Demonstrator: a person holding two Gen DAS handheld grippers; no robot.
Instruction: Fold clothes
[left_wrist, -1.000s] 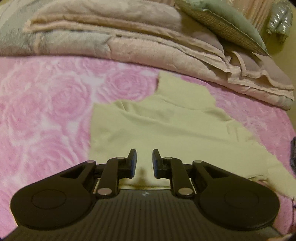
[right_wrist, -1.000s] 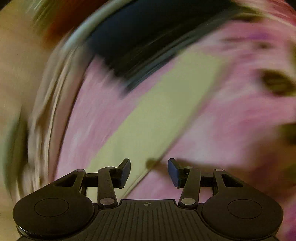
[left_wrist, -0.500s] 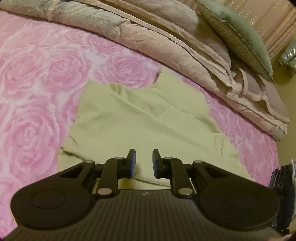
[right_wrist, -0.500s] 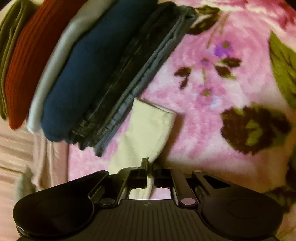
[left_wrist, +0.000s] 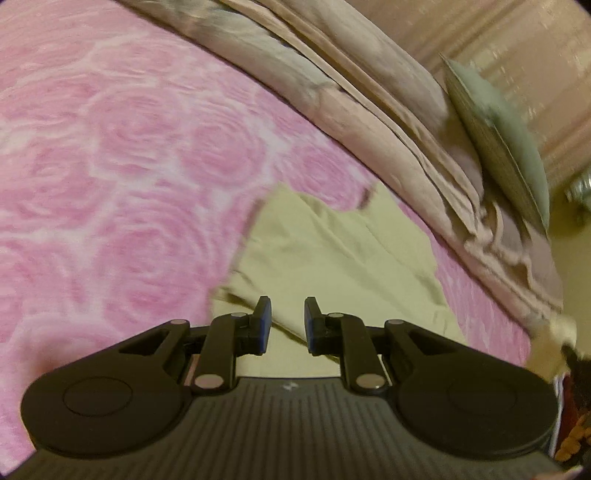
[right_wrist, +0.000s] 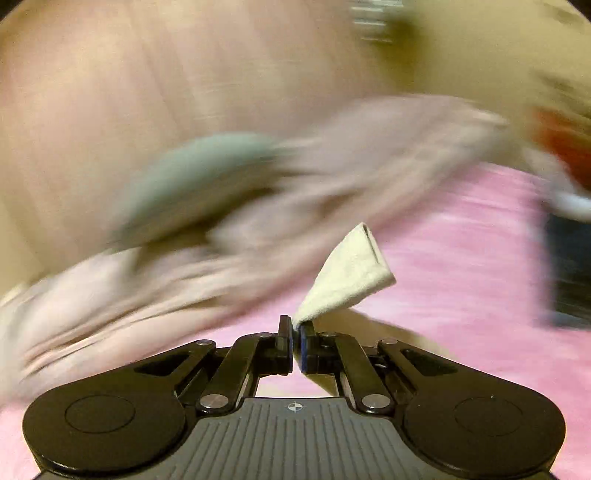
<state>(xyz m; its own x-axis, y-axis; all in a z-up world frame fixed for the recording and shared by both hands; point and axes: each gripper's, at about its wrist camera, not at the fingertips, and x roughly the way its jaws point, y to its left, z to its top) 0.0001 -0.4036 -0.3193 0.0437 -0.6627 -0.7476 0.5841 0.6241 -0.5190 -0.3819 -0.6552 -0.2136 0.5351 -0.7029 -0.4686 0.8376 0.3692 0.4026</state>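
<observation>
A pale yellow-green garment (left_wrist: 332, 258) lies spread on the pink rose-patterned bedspread (left_wrist: 110, 166). My left gripper (left_wrist: 287, 319) hovers over its near edge with a small gap between its blue pads and nothing in them. In the right wrist view my right gripper (right_wrist: 294, 328) is shut on the garment's sleeve cuff (right_wrist: 351, 273), which sticks up and to the right above the bed. That view is heavily blurred. At the right edge of the left wrist view a pale scrap of the lifted sleeve (left_wrist: 550, 343) shows.
Folded beige quilts (left_wrist: 369, 103) and a grey-green pillow (left_wrist: 498, 147) line the far side of the bed. A stack of folded clothes, red and dark blue (right_wrist: 569, 229), sits at the right, blurred. A curtain (left_wrist: 498, 48) hangs behind.
My right gripper closed on the sleeve cuff beside the folded stack and swung it up and away. The left gripper's view rolled and shifted along the garment's near edge.
</observation>
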